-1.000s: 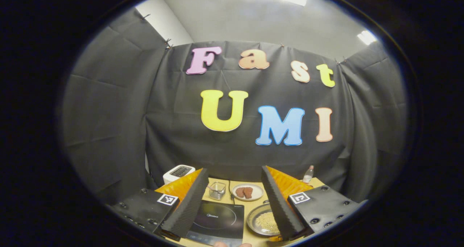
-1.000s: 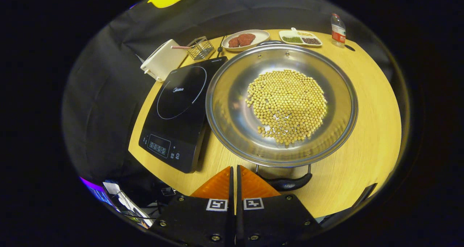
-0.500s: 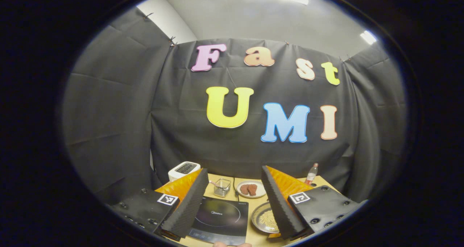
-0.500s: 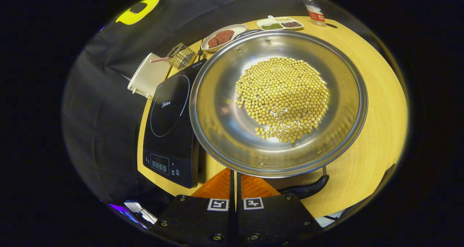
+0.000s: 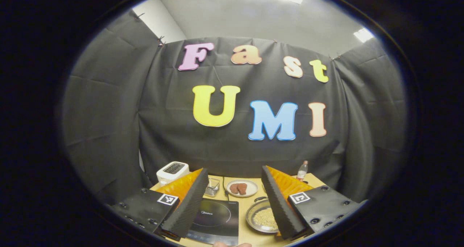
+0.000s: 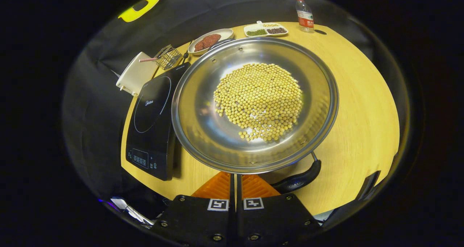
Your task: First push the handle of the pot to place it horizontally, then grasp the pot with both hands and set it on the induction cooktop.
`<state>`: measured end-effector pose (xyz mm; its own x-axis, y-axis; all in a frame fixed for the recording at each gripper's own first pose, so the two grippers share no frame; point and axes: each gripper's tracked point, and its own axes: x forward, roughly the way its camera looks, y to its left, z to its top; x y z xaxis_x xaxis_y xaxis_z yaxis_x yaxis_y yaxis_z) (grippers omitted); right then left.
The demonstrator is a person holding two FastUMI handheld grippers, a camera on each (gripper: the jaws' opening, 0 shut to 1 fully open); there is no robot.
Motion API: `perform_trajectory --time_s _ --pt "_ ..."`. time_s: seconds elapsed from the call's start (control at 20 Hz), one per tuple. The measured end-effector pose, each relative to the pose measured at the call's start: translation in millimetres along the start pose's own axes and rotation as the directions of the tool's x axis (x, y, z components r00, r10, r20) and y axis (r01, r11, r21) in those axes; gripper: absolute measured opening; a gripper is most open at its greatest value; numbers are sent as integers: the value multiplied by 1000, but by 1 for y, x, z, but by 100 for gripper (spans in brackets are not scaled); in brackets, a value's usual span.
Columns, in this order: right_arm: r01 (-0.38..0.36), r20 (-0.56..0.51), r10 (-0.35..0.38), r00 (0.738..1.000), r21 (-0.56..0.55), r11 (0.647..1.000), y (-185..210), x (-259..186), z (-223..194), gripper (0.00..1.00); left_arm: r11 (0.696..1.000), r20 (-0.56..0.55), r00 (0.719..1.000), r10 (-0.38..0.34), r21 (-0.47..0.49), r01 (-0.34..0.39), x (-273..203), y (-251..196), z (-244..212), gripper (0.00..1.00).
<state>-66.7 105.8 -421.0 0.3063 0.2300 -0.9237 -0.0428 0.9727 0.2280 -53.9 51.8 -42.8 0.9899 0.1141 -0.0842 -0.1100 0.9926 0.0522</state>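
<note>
Gripper, right (image 6: pixel 233 178): black body with two square black-and-white markers, orange fingers pressed together with only a hairline seam between them, tips passing under the near rim of the pot; whether they touch it cannot be told. Pot (image 6: pixel 203 131): wide, shallow, polished steel, on the wooden table (image 6: pixel 362 105), just right of the cooktop, its left rim overlapping the cooktop's right edge in the right gripper view. Contents: round heap of yellow beans (image 6: pixel 259 100) on the pot floor. Handle (image 6: pixel 297 180): black, on a wire bracket at the near right rim, lying low beside the right gripper's fingers. Induction cooktop (image 6: pixel 152 127): black glass slab at the table's left, circular ring marking, control panel at the near end; a brand word is printed on the glass, too small to read with confidence. Toaster (image 6: pixel 134 75): white, beyond the cooktop at the far left. Wire basket (image 6: pixel 167 57): small, just right of the toaster. Plate (image 6: pixel 210 41): white, oval, bearing brown patties, behind the pot. Divided dish (image 6: pixel 266 29): white, with green and dark fillings, farther right. Bottle (image 6: pixel 304 11): clear plastic, red label, text illegible, at the far edge. Gripper, left (image 5: pixel 235 200): held high and back from the table, fingers spread wide apart, empty, framing the cooktop (image 5: pixel 215 220) and pot (image 5: pixel 262 218) far below.
</note>
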Motion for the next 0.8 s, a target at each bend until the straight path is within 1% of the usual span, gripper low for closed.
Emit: perform_trajectory --time_s 0.05,0.1,0.2,0.25,0.3,0.4,0.55,0.8 --pt "11 0 -11 1000 2 1000 -6 -2 2 1 1000 2 1000 -7 3 7 1 -5 -1 95" --pt "24 -4 -24 1000 2 1000 -13 -3 1 1 1000 4 1000 -12 6 12 1 -9 -1 93" --pt "45 -4 -45 999 7 999 -25 -6 3 1 1000 2 1000 -26 8 26 0 -17 -2 99" --pt "51 -2 -51 999 9 999 -31 -7 4 1 999 -2 1000 -30 11 30 1 -20 -4 93" --pt "60 0 -60 998 9 998 -36 -9 3 1 999 -4 999 -33 14 33 2 -24 -5 92" --pt "80 5 -80 997 15 997 -50 -9 5 1 999 -7 999 -37 15 37 2 -30 -5 92" --pt "79 7 -80 997 64 995 -65 -11 9 1 1000 -8 1000 -27 3 27 6 -38 -8 93" --pt "122 26 -124 992 62 991 -100 -15 21 1 999 -27 999 -39 14 40 10 -62 -16 93"
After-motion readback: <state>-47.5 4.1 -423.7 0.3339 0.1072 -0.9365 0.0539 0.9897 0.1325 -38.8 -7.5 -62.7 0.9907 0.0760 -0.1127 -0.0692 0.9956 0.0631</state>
